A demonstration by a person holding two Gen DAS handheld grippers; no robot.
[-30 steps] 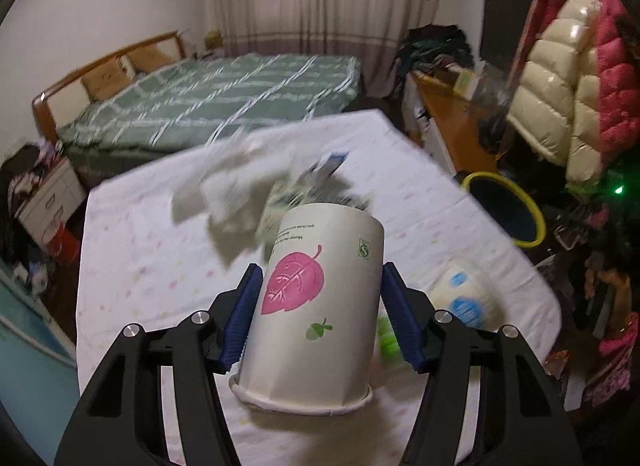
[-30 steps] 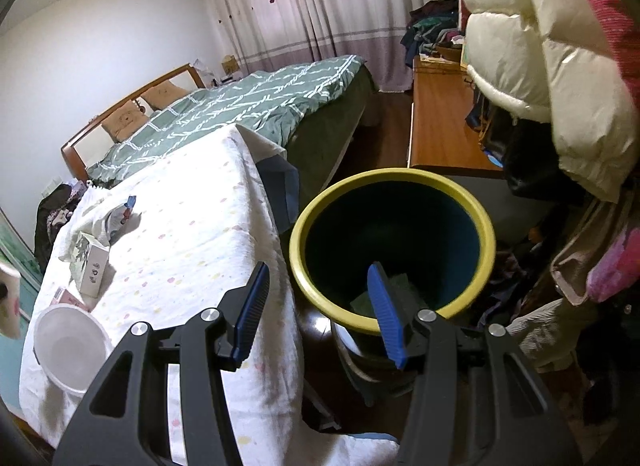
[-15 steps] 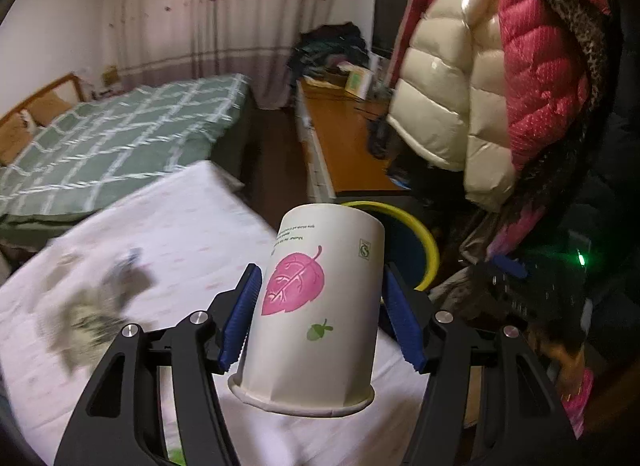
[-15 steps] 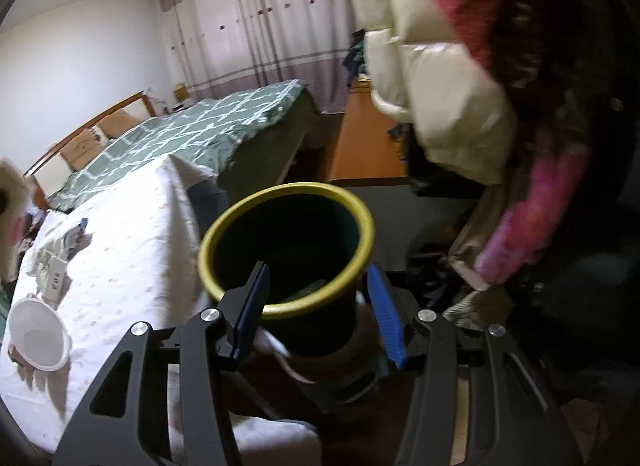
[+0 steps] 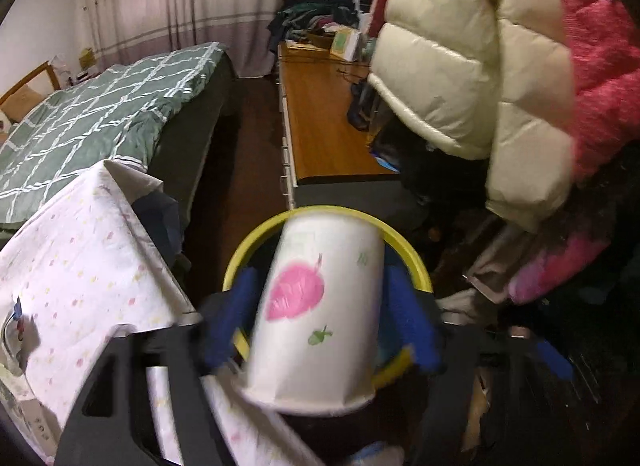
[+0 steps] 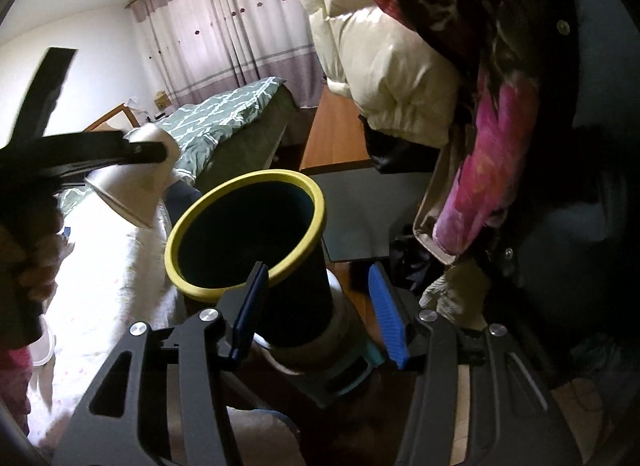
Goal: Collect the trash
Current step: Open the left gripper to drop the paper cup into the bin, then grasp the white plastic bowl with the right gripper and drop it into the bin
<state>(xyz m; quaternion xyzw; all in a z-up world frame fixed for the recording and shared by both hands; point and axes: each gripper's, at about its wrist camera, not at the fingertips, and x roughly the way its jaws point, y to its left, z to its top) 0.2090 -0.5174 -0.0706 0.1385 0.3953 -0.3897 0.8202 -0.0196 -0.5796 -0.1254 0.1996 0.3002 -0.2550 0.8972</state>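
My left gripper (image 5: 320, 318) is shut on a white paper cup (image 5: 316, 314) with a pink leaf print, held upside down and tilted just in front of the yellow-rimmed dark trash bin (image 5: 404, 250). In the right wrist view the cup (image 6: 132, 185) hangs at the bin's left, above the table edge. My right gripper (image 6: 320, 306) is open, its blue fingers (image 6: 252, 306) on either side of the bin (image 6: 248, 234) near its rim; contact is unclear.
A table with a white dotted cloth (image 5: 80, 266) lies left of the bin, with a small box (image 5: 24, 418) at its near edge. A wooden desk (image 5: 324, 121), hanging puffy coats (image 5: 480, 77) and a green bed (image 5: 100, 113) surround the bin.
The left gripper has carried the cup from over the table to the right, up to the bin. The right gripper has come closer to the bin, which now tilts towards the cup.
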